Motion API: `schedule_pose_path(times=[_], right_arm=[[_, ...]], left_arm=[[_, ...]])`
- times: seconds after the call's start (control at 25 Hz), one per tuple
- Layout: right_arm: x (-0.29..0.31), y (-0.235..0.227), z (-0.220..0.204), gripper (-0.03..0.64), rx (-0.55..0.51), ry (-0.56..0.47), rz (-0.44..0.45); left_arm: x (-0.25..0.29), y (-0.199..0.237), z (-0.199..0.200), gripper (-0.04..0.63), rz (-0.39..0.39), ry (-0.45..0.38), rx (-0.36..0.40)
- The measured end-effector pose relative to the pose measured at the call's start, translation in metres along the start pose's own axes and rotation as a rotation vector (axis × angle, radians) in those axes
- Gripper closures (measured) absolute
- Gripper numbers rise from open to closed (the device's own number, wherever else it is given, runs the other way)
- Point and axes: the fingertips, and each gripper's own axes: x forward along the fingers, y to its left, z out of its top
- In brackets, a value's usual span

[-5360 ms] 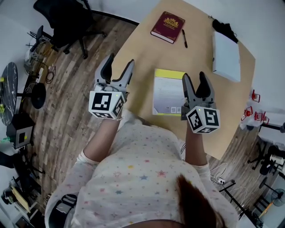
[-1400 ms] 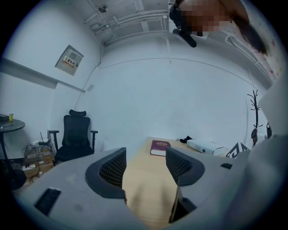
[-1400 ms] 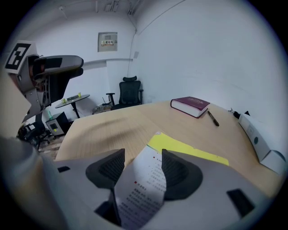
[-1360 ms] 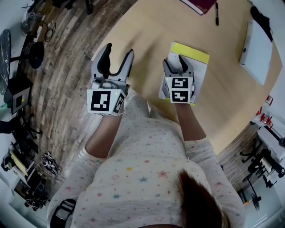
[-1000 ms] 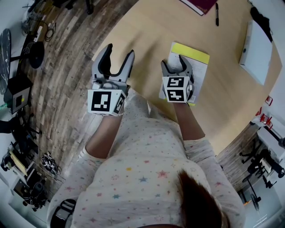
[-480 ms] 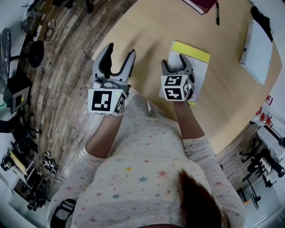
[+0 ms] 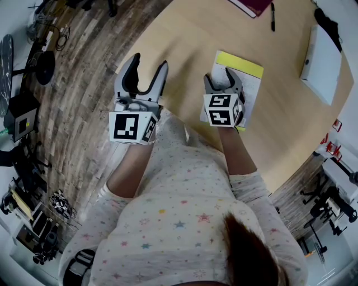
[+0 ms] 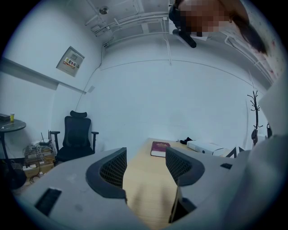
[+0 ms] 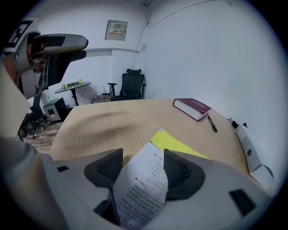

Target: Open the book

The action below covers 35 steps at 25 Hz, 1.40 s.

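Nearest me, low in the right gripper view, my right gripper (image 9: 141, 168) has its jaws drawn partway in on a printed white sheet (image 9: 143, 188) of the book (image 9: 179, 144); the sheet bows up between both pads, off the yellow beneath; cover or first page, I can't say; the book lies on the table (image 7: 184, 33), centre-right of the head view, near my edge; my left gripper (image 7: 144, 70) hangs left of centre, jaws wide, nothing between them, apart from the book; the risk as I judge it: nothing pins the book, so lifting could drag it along; that bowed sheet could spring free and flop shut, or crease; farther, top of frame, a dark red book (image 7: 250, 6) and pen (image 7: 272, 17) lie well clear.
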Motion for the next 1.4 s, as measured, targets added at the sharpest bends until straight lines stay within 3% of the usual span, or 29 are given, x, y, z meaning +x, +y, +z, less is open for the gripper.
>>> schedule_pose_path(times=[1.4], right_arm=[[-0.027,-0.009,0.003,0.532,0.097,-0.05,0.065]], left_arm=[[-0.013,-0.011,0.02,0.33,-0.004,-0.033,0.034]])
